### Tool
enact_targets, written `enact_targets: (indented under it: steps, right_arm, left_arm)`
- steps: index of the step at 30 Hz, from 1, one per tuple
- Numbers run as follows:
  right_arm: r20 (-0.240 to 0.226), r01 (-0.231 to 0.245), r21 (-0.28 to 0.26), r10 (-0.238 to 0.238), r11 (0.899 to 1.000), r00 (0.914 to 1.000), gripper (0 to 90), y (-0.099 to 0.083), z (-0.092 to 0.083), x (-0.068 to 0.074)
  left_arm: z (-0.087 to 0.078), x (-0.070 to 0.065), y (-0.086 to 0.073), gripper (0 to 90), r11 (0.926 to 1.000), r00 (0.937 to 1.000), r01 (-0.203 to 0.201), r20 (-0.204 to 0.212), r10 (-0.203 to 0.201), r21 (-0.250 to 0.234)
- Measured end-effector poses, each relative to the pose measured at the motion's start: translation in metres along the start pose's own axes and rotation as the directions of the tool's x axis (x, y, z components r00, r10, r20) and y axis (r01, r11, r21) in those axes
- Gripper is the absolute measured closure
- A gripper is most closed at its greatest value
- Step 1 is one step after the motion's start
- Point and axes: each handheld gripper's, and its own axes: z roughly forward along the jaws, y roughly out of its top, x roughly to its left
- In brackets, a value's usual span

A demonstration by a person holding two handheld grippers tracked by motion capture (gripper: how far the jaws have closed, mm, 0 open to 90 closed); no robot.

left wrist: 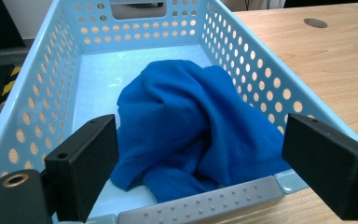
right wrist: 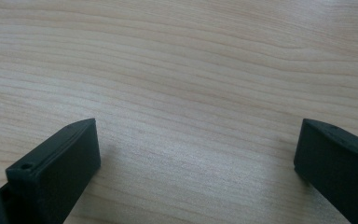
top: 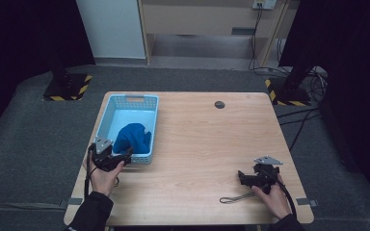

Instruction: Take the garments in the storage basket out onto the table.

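Hand-held gripper, left (top: 125, 155): hovered at the near end of the basket, jaws spread wide and holding nothing; in the left gripper view the jaws framed the cloth from either side without touching it.
Counter (top: 207, 144): light wood, carrying the basket at its left side and a small dark round cap (top: 219, 104) near the far edge.
Basket (top: 107, 115): pale blue, perforated walls, standing upright on the counter with its grey near rim (left wrist: 205, 205) just under the left jaws.
Cloth (left wrist: 191, 126): blue, crumpled in a heap, lay inside the basket toward its near end, resting against the right-hand wall.
Hand-held gripper, right (top: 241, 177): sat low over bare wood at the counter's near right, well apart from the basket, jaws parted and empty (right wrist: 196, 158).
Loop (top: 236, 198): a thin dark cord lay on the counter just beside the right hand.
Progress: judged from the layout, the cloth was in the basket and free of both grippers; whether the work was placing it or fetching it could not be told. If placing, little was left but to draw the left hand away.
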Motion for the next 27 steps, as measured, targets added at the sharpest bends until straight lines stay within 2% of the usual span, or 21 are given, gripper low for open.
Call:
enact_targets:
  steps: [14,27]
  right_arm:
    - [0.0,0.0,0.0,0.0,1.0,1.0,0.4,0.0,0.0,0.0]
    - [0.0,0.0,0.0,0.0,1.0,1.0,0.4,0.0,0.0,0.0]
  left_arm:
    - [0.01,0.002,0.003,9.9,0.9999,1.0,0.006,0.001,-0.006,0.015]
    - [0.018,0.003,0.015,9.6,0.9998,0.9999,0.016,0.002,-0.016,0.009]
